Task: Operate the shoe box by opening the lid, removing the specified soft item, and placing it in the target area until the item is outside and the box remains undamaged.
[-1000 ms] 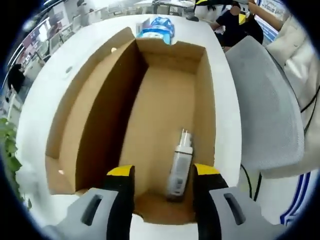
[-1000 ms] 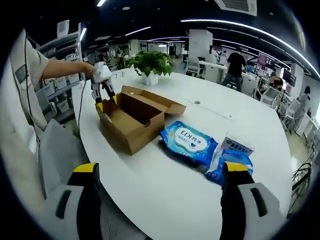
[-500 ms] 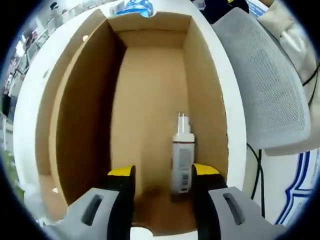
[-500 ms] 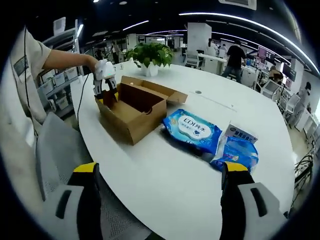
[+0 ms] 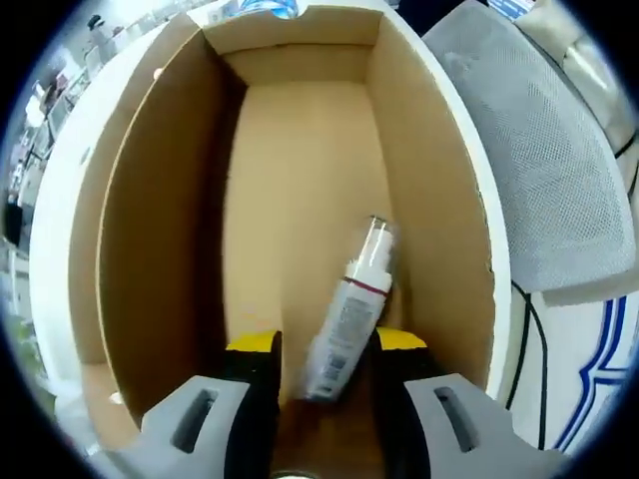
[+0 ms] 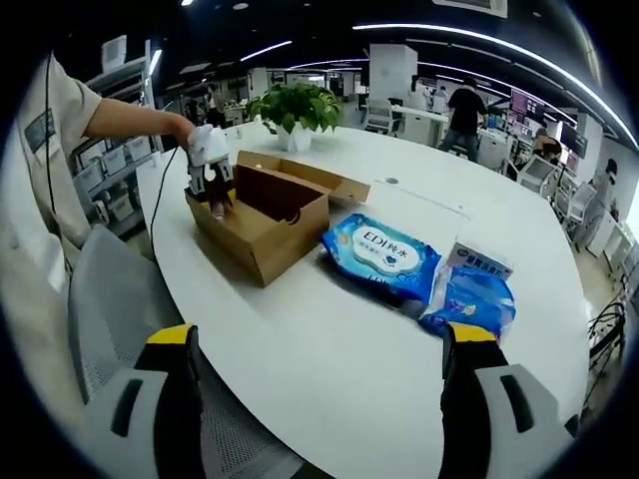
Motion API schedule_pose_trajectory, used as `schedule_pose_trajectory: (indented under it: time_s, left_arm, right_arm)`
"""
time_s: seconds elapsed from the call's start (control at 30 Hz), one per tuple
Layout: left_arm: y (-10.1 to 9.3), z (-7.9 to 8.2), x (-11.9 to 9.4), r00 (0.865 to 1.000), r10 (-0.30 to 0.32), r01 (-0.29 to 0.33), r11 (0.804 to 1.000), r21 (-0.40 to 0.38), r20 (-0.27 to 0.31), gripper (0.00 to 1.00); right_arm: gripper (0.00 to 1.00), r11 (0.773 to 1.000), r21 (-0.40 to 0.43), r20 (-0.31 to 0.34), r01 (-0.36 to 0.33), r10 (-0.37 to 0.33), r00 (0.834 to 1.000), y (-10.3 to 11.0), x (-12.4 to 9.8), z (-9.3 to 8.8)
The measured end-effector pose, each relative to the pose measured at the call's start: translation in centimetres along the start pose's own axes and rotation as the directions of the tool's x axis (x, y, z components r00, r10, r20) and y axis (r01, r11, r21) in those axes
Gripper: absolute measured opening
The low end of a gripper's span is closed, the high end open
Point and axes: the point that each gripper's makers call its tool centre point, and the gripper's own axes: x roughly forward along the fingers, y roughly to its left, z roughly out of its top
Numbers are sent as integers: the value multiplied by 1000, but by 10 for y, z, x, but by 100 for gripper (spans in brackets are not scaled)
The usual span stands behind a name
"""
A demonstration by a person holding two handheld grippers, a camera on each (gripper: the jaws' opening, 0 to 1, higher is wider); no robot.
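Soft tube (image 5: 344,319) lies tilted on the floor of the open shoe box (image 5: 300,150), at the near end by the right wall. Judged light, squeezable, somewhat slick; best taken across its lower body. Left gripper (image 5: 324,349) reaches down into the box, jaws narrowly straddling the tube, contact uncertain. Right gripper (image 6: 319,349) hangs wide, idle, over the table edge (image 6: 300,399)

1. The shoe box (image 5: 300,150) is plain brown cardboard inside and out.
2. The bottle (image 5: 344,319) is white with a dark red band, a clear cap and printed text.
3. The left tongs (image 5: 324,344) and right tongs (image 6: 315,344) are grey with yellow tips.
4. The bench (image 6: 329,349) is white.
5. The wipes pack (image 6: 384,257) is blue with a white label.
6. The chair (image 5: 539,140) is grey mesh.
7. The plant (image 6: 290,105) is green, in a white pot.
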Motion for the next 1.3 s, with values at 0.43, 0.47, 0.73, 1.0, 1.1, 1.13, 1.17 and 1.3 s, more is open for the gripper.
schedule_pose_trajectory:
  time_s: [0.43,0.47,0.73,1.0,1.1,1.13,1.17,1.3]
  left_arm:
    - [2,3,10,1000,0,0,1000,0,12,28]
    - [1,4,9,1000,3,-2,1000,-11,17,27]
    - [-2,10,8,999,21,-19,998,-58,31,22]
    - [-5,13,6,999,10,-5,993,-116,36,18]
    - [-3,15,2,999,20,-14,992,-129,44,18]
    - [0,15,1,998,28,-21,990,-136,53,18]
    - [1,15,0,998,31,-22,990,-139,56,18]
    - [7,21,-11,995,55,-40,987,-156,89,17]
  right_arm:
    - [96,1000,-2,21,10,-10,1000,-1,-1,4]
    - [96,1000,-3,22,10,-10,1000,-1,-1,4]
    - [92,1000,-10,47,-4,4,999,1,0,10]
    - [87,999,-22,72,-27,28,997,6,2,17]
    - [85,999,-26,84,-34,36,996,7,3,20]
    - [85,999,-25,87,-36,38,995,7,3,21]
    - [84,999,-25,92,-38,40,995,8,3,23]
    - [82,998,-36,109,-48,52,993,11,6,29]
